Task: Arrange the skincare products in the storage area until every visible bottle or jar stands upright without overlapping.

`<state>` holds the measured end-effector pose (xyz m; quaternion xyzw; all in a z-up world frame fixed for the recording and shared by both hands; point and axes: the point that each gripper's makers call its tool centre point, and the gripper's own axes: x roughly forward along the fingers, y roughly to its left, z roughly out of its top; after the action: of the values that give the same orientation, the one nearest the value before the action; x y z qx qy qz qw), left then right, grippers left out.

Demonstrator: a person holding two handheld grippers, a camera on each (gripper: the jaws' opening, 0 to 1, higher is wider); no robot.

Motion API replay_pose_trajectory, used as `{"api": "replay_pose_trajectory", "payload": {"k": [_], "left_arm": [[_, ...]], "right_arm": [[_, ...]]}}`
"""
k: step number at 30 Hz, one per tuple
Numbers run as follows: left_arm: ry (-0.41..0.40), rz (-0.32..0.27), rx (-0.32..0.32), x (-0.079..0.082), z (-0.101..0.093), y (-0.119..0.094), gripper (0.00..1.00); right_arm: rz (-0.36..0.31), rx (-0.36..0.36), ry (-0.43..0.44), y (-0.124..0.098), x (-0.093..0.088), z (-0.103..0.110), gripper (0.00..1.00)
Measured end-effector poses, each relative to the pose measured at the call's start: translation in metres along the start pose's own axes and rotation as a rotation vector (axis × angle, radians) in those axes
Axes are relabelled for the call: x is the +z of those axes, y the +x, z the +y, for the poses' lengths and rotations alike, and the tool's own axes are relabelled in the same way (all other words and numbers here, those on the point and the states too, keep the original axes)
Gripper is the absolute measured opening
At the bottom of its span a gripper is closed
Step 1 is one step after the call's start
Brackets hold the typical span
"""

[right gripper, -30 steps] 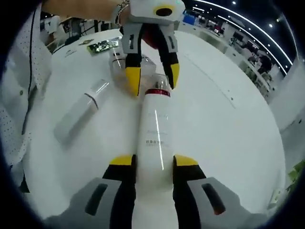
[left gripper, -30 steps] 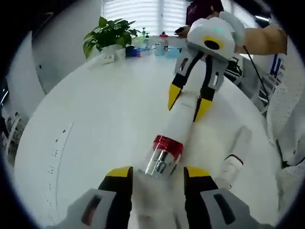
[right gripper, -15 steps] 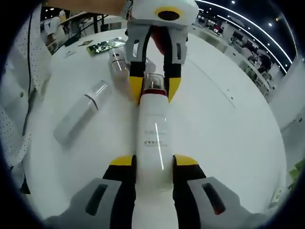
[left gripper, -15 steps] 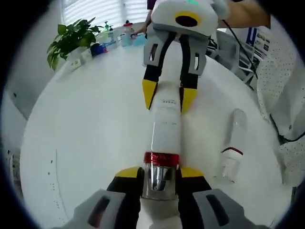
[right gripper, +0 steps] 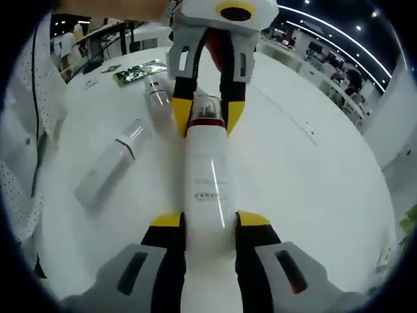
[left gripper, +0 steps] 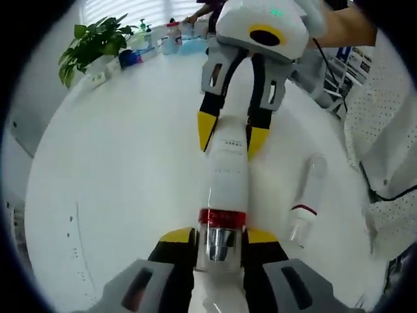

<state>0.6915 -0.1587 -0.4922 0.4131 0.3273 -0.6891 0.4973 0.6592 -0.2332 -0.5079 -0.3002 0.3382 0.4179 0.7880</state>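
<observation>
A tall white bottle (left gripper: 228,176) with a red band and a clear cap lies lengthwise between both grippers. My left gripper (left gripper: 220,236) is shut on its cap end, and also appears at the top of the right gripper view (right gripper: 206,112). My right gripper (right gripper: 207,222) is shut on the bottle's body (right gripper: 206,169) near the base, and it comes in from the top of the left gripper view (left gripper: 229,132). A smaller white bottle (left gripper: 306,202) lies on its side on the white table (left gripper: 117,150), to the left in the right gripper view (right gripper: 107,169). Another clear-capped bottle (right gripper: 156,98) sits behind it.
A potted plant (left gripper: 91,45) and several small bottles (left gripper: 172,36) stand at the table's far edge. A green printed packet (right gripper: 140,70) lies at the back. A person's dotted sleeve (left gripper: 384,150) is close to the right of the table.
My left gripper went from open around the cap to shut on it. Both grippers and the bottle have shifted slightly, and the bottle looks a little raised.
</observation>
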Motion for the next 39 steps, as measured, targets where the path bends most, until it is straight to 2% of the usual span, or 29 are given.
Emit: {"api": "replay_pose_trajectory", "payload": {"k": [12,15,22,26,39], "left_arm": [[0.044,0.097,0.037,0.017,-0.01,-0.033,0.25],[0.071,0.148,0.05,0.025,-0.015,-0.04,0.25],[0.116,0.2,0.067,0.046,-0.024,-0.048,0.25],[0.148,0.226,0.078,0.058,-0.029,-0.05,0.25],[0.282,0.341,0.12,0.084,-0.043,-0.052,0.26]], "right_arm": [[-0.171,-0.089,0.072,-0.002,0.014,0.009,0.25],[-0.222,-0.115,0.101,-0.004,0.016,0.013,0.25],[-0.332,-0.179,0.159,-0.01,0.016,0.018,0.26],[-0.385,-0.234,0.156,-0.014,0.015,0.019,0.26],[-0.516,-0.352,0.21,-0.023,0.011,0.024,0.26]]}}
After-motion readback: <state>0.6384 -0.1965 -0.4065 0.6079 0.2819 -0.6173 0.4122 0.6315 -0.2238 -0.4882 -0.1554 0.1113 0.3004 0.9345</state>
